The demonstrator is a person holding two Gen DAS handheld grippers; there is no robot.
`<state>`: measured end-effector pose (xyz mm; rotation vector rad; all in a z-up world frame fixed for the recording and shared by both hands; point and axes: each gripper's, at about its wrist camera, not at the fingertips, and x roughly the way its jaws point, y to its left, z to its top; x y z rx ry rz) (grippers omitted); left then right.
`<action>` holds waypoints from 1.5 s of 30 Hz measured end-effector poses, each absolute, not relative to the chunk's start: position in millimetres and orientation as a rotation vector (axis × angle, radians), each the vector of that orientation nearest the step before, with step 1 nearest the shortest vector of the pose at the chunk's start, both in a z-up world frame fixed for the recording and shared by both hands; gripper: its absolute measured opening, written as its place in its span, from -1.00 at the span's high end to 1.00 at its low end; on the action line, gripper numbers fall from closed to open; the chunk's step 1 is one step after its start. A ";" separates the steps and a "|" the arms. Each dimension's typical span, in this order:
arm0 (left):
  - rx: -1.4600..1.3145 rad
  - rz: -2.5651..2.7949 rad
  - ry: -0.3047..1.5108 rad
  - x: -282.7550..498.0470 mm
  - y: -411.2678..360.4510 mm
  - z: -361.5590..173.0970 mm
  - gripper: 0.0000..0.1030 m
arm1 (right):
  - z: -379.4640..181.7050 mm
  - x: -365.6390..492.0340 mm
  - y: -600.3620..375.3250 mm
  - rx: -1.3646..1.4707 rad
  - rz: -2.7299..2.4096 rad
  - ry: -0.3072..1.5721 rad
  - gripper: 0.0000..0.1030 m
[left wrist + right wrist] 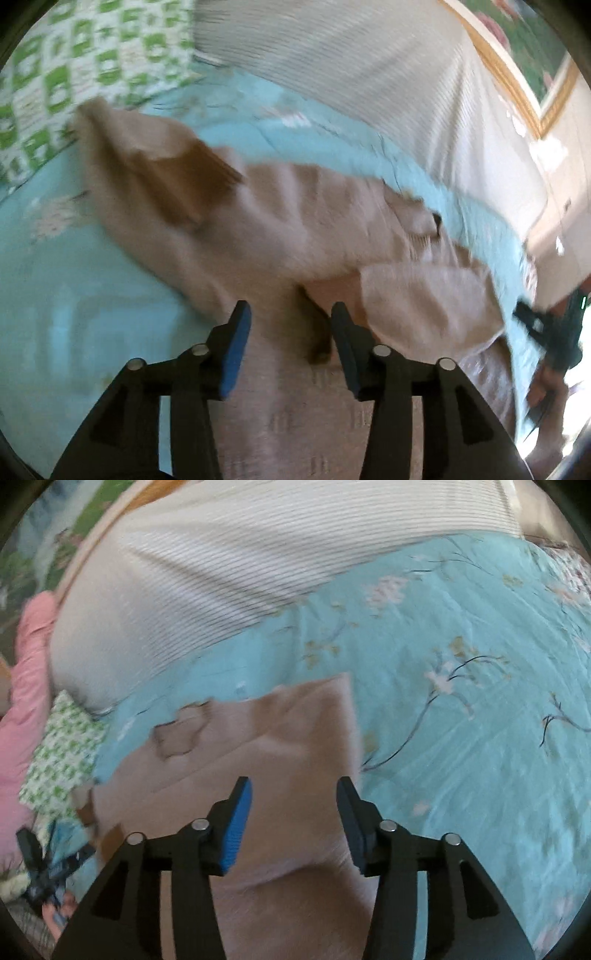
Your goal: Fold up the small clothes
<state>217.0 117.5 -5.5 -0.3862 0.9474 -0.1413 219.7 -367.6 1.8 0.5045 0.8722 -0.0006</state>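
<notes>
Nearest in both wrist views are the jaws themselves: the left gripper stands parted over the garment with nothing pinched between its pads, and the right gripper is likewise released, its pads clear of the cloth below them. The garment, a small beige piece, lies spread and rumpled on the bed, directly under both grippers; in the right view it shows a straight far edge and corner, in the left view a sleeve-like flap and a darker folded-over patch. Both pictures are blurred, so seams and hems are hard to make out. It looks light, soft and limp: it would drape and sag from any single hold, slide easily on the smooth sheet, and keep no shape of its own. Nothing about it seems fragile. A fair hold would be at a corner or along a hem, one gripper on each end of an edge, pinching only the layer meant to move and not the sheet. Farther off lie a green-patterned pillow, a ribbed white cover and something pink.
</notes>
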 end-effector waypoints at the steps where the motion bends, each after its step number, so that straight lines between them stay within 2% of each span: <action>1: -0.418 -0.129 0.946 219.2 127.0 -2.9 -0.23 | 2.1 216.2 -360.3 0.503 0.022 0.876 0.01; 10: -0.556 0.019 0.984 271.6 180.2 -0.6 -0.28 | -19.5 202.0 -304.2 0.506 0.151 0.959 0.00; 13: -0.541 0.063 0.995 291.1 186.2 -5.7 -0.19 | -25.0 201.1 -295.6 0.500 0.168 0.981 0.00; 14: -0.524 0.083 1.002 297.9 187.6 -8.0 -0.12 | -25.9 200.7 -293.8 0.500 0.170 0.984 0.00; 15: -0.511 0.090 1.008 303.7 188.4 -10.4 0.22 | -26.6 201.2 -291.6 0.497 0.173 0.988 0.00; 16: -0.502 0.095 1.014 306.5 189.4 -12.1 0.70 | -26.7 200.3 -290.0 0.495 0.177 0.988 0.00; 17: -0.488 0.104 1.023 310.8 190.4 -14.6 0.84 | -27.2 200.3 -287.4 0.491 0.180 0.991 0.00; 21: -0.428 0.111 0.982 304.8 184.6 -6.2 0.91 | -26.7 198.8 -284.8 0.487 0.184 0.989 0.00; 26: -0.387 0.011 0.908 277.1 156.9 31.7 0.92 | -25.2 192.1 -283.9 0.499 0.194 0.986 0.00; 34: -0.320 -0.293 0.854 241.9 41.5 79.0 0.93 | -17.6 172.6 -293.5 0.549 0.197 0.958 0.00; 38: -0.265 -0.421 0.870 240.4 -31.9 67.3 0.94 | -14.8 160.5 -306.4 0.567 0.170 0.944 0.00; 45: -0.153 -0.520 0.993 250.6 -112.5 3.5 0.91 | -15.9 152.9 -323.6 0.575 0.143 0.937 0.00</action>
